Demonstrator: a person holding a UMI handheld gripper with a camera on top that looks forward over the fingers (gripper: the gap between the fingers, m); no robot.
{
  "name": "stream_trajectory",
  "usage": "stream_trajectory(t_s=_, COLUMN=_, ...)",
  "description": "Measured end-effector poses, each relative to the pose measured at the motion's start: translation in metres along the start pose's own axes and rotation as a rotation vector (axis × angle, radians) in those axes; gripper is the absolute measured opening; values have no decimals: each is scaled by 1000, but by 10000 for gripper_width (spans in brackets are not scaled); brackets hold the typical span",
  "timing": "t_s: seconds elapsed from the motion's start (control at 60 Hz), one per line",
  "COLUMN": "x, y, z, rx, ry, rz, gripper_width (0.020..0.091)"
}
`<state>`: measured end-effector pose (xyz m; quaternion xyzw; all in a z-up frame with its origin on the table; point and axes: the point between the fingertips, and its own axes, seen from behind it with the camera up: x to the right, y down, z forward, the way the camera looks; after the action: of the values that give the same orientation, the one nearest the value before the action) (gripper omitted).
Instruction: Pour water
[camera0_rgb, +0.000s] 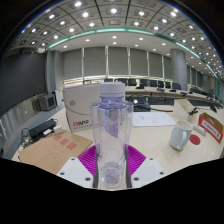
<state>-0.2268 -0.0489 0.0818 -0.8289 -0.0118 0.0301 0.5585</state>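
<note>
A clear plastic water bottle (112, 135) with a pale lid stands upright between my fingers, its base low between the magenta pads (88, 158). Both pads press against its sides, so my gripper (112, 165) is shut on the bottle. The bottle appears lifted in front of the table (160, 140). A grey-white cup (181, 136) stands on the table ahead and to the right of the bottle. The fingertips themselves are hidden by the dark lower border.
A white box with printed text (82, 108) stands behind the bottle on the left. A brown cardboard sheet (55, 150) lies to the left. A red-and-white package (211, 125) lies far right. Papers (152, 119) lie behind. Office desks and monitors fill the background.
</note>
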Motion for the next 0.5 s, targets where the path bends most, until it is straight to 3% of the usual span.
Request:
stream_trajectory(t_s=0.033, x=-3, y=-3, z=-1, rx=-1, ry=-17, rz=6, gripper_width=325)
stream_trajectory(t_s=0.183, x=-5, y=-47, z=-9, rx=47, ry=-65, rz=146, gripper_width=324)
stream_trajectory(t_s=0.5, x=39, y=-169, z=-5, rx=122, ry=-342, rz=998, gripper_width=325)
